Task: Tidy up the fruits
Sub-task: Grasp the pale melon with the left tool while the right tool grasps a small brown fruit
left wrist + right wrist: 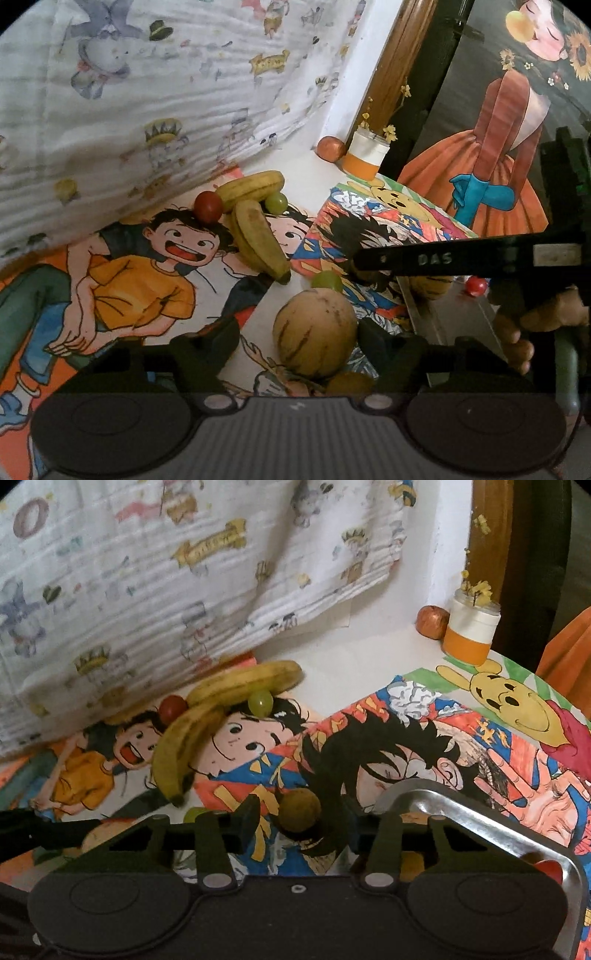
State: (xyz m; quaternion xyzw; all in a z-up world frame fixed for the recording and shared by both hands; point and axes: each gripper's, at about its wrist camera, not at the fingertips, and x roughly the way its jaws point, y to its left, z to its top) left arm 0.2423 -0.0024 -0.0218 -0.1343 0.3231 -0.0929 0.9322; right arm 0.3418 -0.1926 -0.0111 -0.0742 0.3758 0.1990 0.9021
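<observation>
Tray [491, 812] cut off lower right. Left fingers [218, 336] spread around the melon [314, 332], contact unclear. Right fingers [251, 818] flank the brown fruit [300, 810], grip unclear.

The right hand-held gripper [360, 260] reads "DAS", apparently, on its finger.

Our left tongs [297, 343] and right tongs [301, 821] are matte black, with angular fingers on a ribbed grey-black body. Two round black discs and small silver screws sit at each base. One long black finger [461, 258] carries pale raised letters, "DAS".
</observation>
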